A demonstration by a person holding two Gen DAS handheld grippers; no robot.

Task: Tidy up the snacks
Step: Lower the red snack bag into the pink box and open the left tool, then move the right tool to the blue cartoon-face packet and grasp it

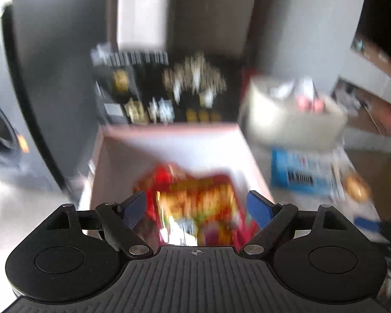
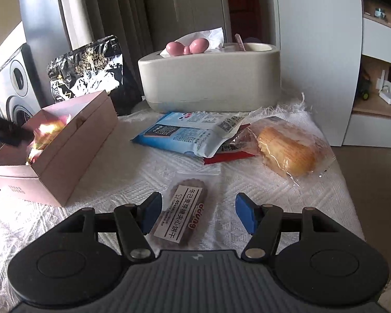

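White woven cloth (image 2: 133, 180), pink box (image 2: 73, 140), tissue holder (image 2: 211, 83), biscuit packet (image 2: 187, 208)

Home: washing machine (image 2: 15, 83), curtains (image 2: 112, 7).

Both handheld tools look alike. The left gripper (image 1: 196, 204) has a dark grey ribbed body with a small crosshair mark at its front edge, flanked by two round black discs. Black linkage arms with silver pivot pins carry ridged blue fingers (image 1: 133, 207). The right gripper (image 2: 198, 212) shares this build, but a small lightning-bolt mark sits at its front edge, with smooth blue fingers (image 2: 243, 214) ahead of that mark.
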